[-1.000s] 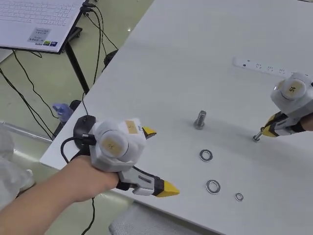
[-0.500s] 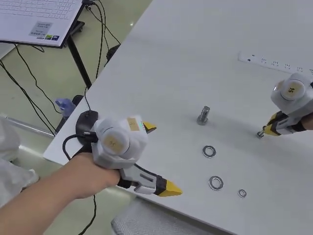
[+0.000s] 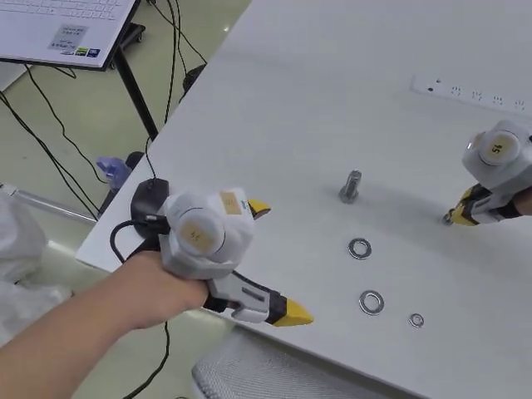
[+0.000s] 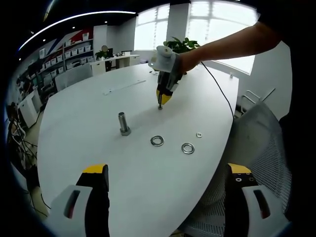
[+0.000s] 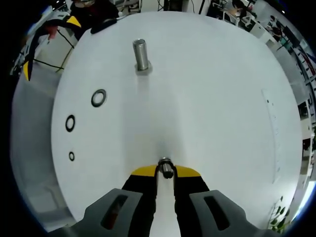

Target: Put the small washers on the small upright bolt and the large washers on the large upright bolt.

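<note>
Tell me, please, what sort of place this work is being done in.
Most likely an open-plan office: a long white meeting table carrying a power strip, a laptop beside it, and large windows in the left gripper view.

Bare metal on matt white
Smooth matt worktop (image 3: 316,100); big bolt (image 3: 350,186) and washers (image 3: 352,248) shiny metal; left tool (image 3: 279,261) white plastic.

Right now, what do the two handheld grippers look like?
The left gripper and right gripper have rounded white housings with a tan round label, black jaws and yellow tips. The right's label carries a number; a black cable trails from the left.
</note>
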Demonstrator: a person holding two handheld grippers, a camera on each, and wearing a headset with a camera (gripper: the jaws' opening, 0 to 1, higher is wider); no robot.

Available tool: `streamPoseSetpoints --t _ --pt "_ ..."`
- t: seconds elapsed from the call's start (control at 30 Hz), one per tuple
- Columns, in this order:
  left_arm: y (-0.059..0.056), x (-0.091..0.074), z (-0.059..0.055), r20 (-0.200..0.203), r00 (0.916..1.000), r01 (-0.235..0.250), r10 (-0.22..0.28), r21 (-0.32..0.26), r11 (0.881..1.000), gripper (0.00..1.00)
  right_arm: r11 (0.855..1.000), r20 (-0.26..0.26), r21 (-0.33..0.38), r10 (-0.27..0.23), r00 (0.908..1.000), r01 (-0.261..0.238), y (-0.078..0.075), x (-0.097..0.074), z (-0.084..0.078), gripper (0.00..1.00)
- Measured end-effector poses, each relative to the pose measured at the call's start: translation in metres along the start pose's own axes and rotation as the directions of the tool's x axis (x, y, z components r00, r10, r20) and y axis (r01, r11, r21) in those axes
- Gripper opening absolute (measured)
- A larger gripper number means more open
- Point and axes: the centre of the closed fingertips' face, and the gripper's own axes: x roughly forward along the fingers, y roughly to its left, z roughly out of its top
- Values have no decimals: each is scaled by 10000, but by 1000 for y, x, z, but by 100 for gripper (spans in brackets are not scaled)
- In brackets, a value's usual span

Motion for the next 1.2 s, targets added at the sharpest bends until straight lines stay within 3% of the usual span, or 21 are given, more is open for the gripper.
streamPoseSetpoints --t 0.53,1.2 --pt "3 -2 -4 -84 9999 -106 105 -105 9999 96 9998 -167 -190 107 9998 -110 2 10 -1 13" --pt "3 -1 -4 -160 9999 -23 21 -114 9999 91 9999 -23 0 115 9999 -115 2 9 -2 14"
